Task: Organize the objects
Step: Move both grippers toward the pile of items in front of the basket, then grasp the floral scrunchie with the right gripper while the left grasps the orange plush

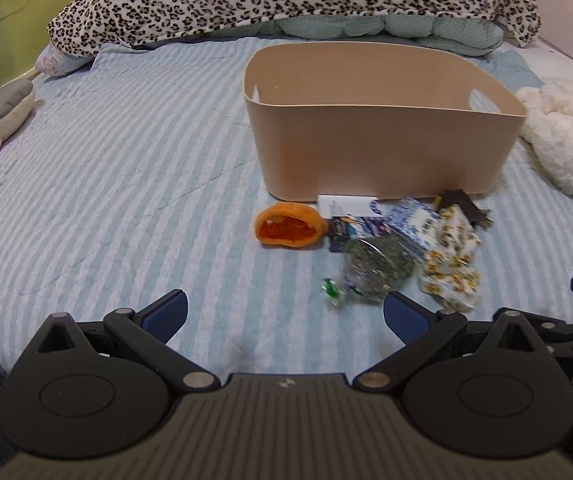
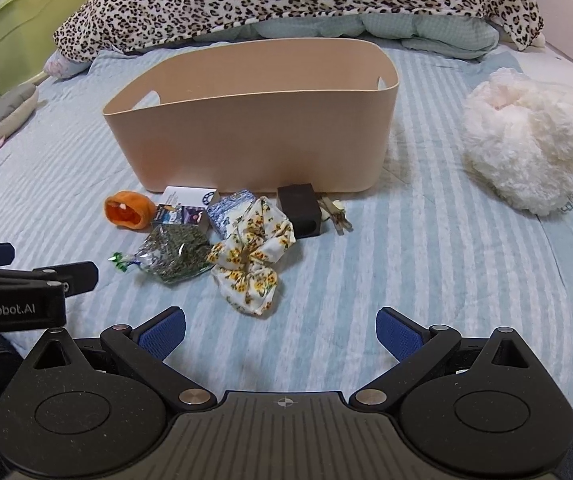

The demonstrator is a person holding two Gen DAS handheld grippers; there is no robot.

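- Right wrist view, bottom of frame: the right gripper (image 2: 280,332) has its fingers spread wide with nothing between them; the floral cloth (image 2: 252,258) lies straight ahead, just above centre, crumpled, its length running up and right
- Left wrist view, bottom: the left gripper (image 1: 284,314) is likewise released and empty; the clear bag of dried herbs (image 1: 376,270) sits ahead and right of its fingers
- Centre: the orange plush pouch (image 1: 288,230), small boxes and a dark block (image 2: 300,210) cluster against the basket
- Upper centre: the beige basket (image 2: 254,140) stands open, beyond the pile
- By my judgement the right gripper is nearer the cloth, the left nearer the herb bag
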